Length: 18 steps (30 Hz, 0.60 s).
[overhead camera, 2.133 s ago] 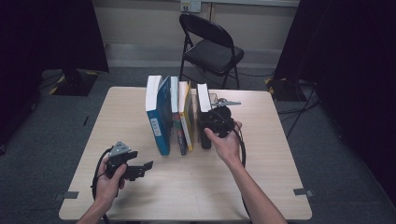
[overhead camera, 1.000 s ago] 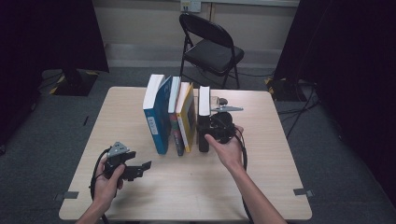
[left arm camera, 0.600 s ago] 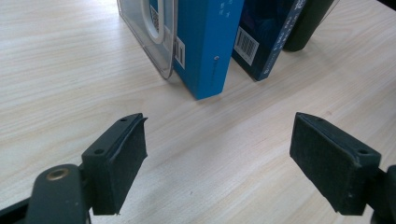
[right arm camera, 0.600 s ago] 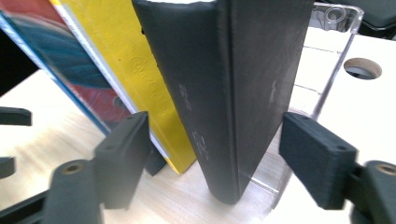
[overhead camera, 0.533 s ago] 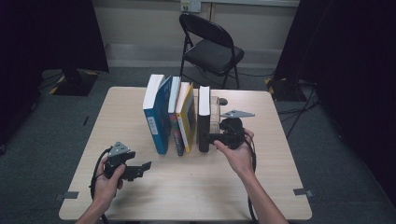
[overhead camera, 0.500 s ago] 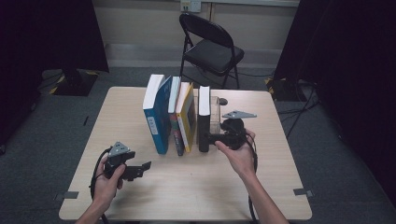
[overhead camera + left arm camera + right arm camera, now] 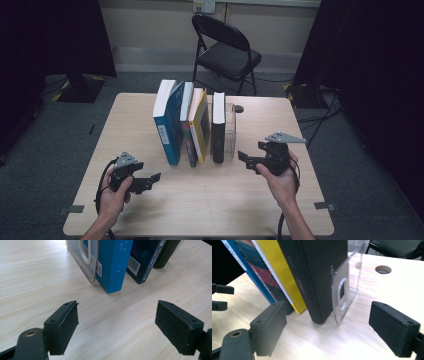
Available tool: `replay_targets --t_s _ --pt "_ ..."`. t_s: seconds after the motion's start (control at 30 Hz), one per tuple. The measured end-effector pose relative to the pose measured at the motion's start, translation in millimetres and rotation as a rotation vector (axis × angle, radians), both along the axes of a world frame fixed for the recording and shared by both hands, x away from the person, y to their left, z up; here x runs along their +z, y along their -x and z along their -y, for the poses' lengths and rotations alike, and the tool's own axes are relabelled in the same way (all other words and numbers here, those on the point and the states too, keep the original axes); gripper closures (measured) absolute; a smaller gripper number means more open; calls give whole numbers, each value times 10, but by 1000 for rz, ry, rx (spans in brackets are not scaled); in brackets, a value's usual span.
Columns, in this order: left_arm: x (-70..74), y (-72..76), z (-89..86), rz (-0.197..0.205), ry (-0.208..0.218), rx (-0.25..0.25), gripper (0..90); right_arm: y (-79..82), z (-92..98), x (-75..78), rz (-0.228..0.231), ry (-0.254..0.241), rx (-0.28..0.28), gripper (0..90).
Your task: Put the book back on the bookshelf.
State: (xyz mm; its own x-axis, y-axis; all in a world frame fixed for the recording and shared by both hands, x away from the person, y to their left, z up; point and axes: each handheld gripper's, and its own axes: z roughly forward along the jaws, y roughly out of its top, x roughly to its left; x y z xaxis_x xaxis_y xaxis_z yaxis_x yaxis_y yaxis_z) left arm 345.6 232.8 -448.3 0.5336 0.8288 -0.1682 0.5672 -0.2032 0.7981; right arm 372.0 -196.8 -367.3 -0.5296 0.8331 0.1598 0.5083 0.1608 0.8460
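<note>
A row of books stands upright mid-table: a blue book (image 7: pixel 166 125), a dark one (image 7: pixel 188 131), a yellow one (image 7: pixel 201 125) and a black book (image 7: pixel 218 127), with a clear bookend (image 7: pixel 230 131) against the black one. My right gripper (image 7: pixel 245 160) hovers to the right of the row, open; its jaws have just been opening and nothing is between them. In the right gripper view the black book (image 7: pixel 317 277) and bookend (image 7: pixel 344 292) lie just beyond the gripper (image 7: pixel 328 327). My left gripper (image 7: pixel 150 182) rests open at the front left, facing the blue book (image 7: pixel 112 265) and another clear bookend (image 7: pixel 83 257).
A black folding chair (image 7: pixel 225 50) stands behind the wooden table (image 7: pixel 210 200). A round cable hole (image 7: pixel 383 269) sits in the tabletop behind the books. Dark curtains hang at both sides. Bare tabletop lies in front of the books.
My right gripper let go of the black book, opened, and drew back to the right and toward the table's front. The left gripper stayed put.
</note>
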Motion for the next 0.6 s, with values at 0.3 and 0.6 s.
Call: replay_targets --t_s 0.3,0.6 --pt "-1 14 -12 -4 -6 7 183 222 390 -141 -9 27 -72 140" --pt "-13 38 -48 -5 -15 27 184 432 781 -383 -32 41 -153 142"
